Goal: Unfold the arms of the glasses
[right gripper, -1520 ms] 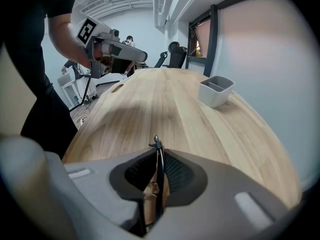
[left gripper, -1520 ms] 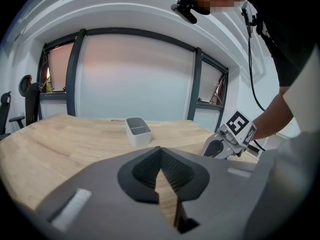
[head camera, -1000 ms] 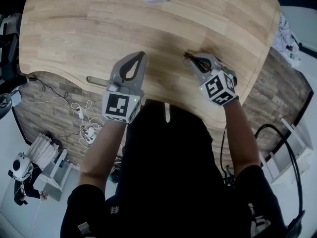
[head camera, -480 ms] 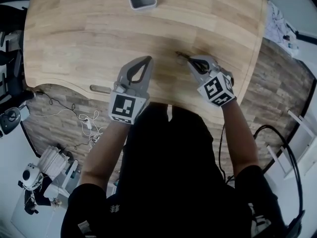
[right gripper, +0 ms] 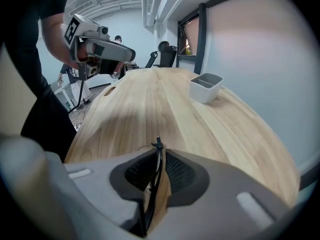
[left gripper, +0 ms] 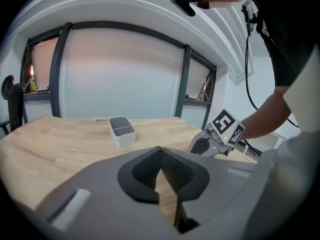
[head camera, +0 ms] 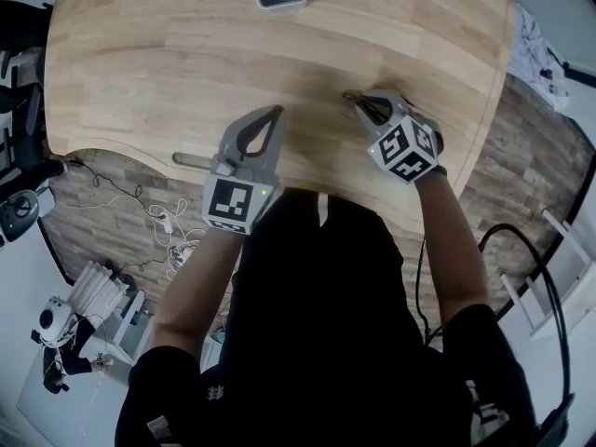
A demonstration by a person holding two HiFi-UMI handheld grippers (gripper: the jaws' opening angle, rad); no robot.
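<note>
Right gripper view: the right gripper [right gripper: 158, 151] has its jaws pinched on the glasses [right gripper: 155, 181] — a thin dark frame held edge-on between the pads, over the table [right gripper: 150, 104]. Left gripper view: the left gripper [left gripper: 160, 156] has its jaws pressed together with nothing between them, over the table's near edge — apart from the right one. A grey tray [left gripper: 121, 130] sits at the far side.

The bench [head camera: 168, 54] is pale wood with streaky grain. The left gripper [head camera: 276, 112] and right gripper [head camera: 361, 102] are grey, black inside the jaws, each with black-and-white square markers. The glasses [right gripper: 158, 154] are black. At twelve o'clock sits a white tray [head camera: 277, 6], grey inside.
</note>
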